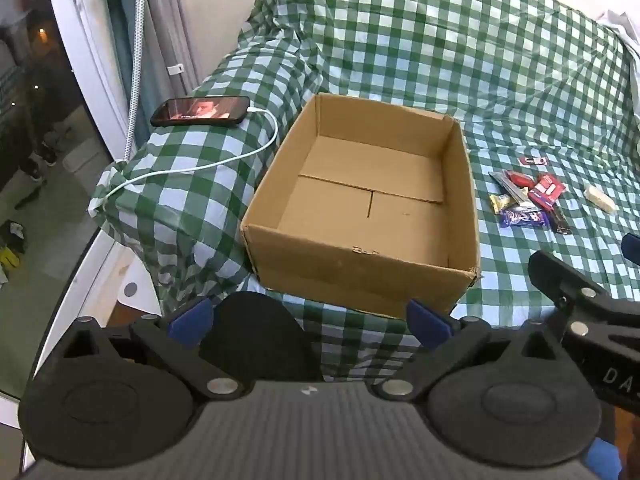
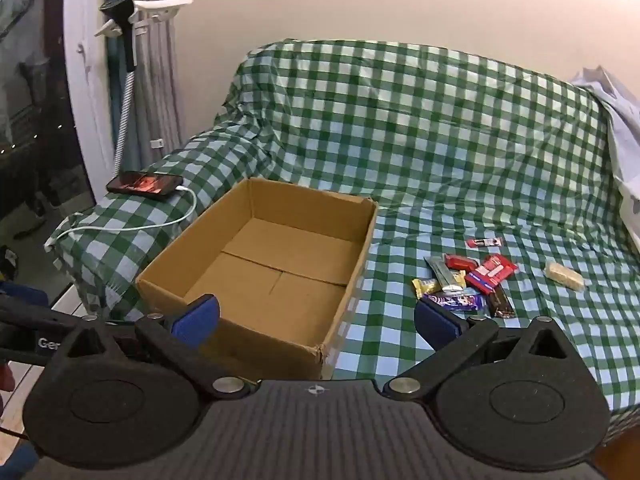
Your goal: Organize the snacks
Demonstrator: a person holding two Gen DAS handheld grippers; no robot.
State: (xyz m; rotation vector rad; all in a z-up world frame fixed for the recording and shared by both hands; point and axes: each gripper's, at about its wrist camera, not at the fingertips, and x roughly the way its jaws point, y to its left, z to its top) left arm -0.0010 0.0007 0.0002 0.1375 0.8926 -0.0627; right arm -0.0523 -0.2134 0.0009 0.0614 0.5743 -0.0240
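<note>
- Snack pile is seen on the green-checked sofa cover, just right of the cardboard box; well ahead of both pairs of fingers.
- From the right gripper the pile lies forward and to the right; this gripper is judged the nearer. The left gripper faces the box's near wall.
- Long axes are mixed: the purple bar lies crosswise, the dark bar runs roughly away from the camera.
- A pale wafer and a small red wrapper lie apart from the pile.
- Both pairs of fingers are spread wide, nothing held.
- Box interior: nothing seen inside; no snack moved yet, by judgement.
- A phone on its charging cable rests on the armrest left of the box.
</note>
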